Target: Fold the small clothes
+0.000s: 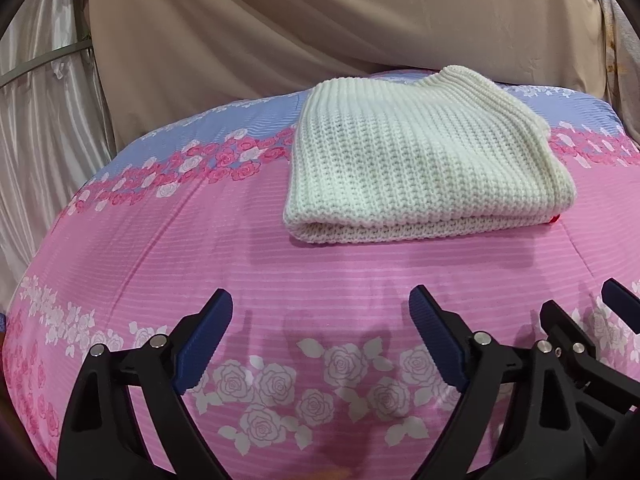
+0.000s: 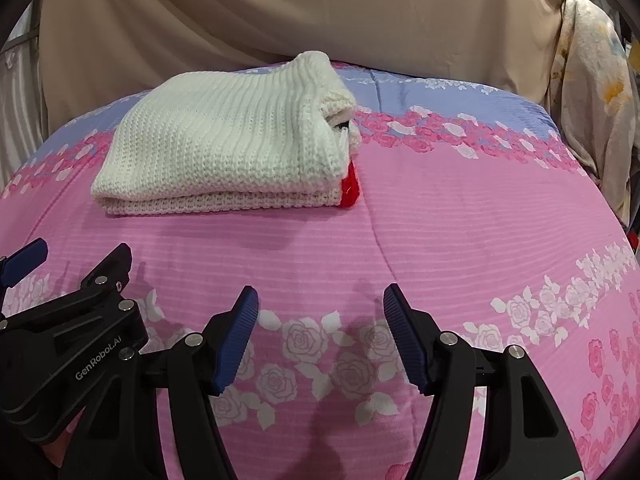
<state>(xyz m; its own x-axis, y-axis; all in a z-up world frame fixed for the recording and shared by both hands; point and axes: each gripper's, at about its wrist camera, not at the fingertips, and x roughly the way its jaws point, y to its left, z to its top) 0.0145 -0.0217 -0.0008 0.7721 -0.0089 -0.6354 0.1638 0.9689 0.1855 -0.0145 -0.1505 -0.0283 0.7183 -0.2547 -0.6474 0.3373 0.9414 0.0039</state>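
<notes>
A white knitted sweater (image 1: 420,160) lies folded in a thick stack on the pink floral bedspread (image 1: 200,256), toward the far side. In the right wrist view the sweater (image 2: 224,148) sits at upper left, with a red patch (image 2: 351,188) at its right front corner. My left gripper (image 1: 320,304) is open and empty, over the sheet well short of the sweater. My right gripper (image 2: 320,304) is open and empty, also short of it. The right gripper's fingers (image 1: 618,300) show at the left view's right edge, and the left gripper's fingers (image 2: 28,258) at the right view's left edge.
A beige curtain (image 1: 320,28) hangs behind the bed. Satin drapes (image 1: 44,128) hang at far left. Floral cloth (image 2: 592,112) hangs at the right. The bedspread has a blue band (image 2: 460,100) at the back and white rose prints (image 2: 320,360) near me.
</notes>
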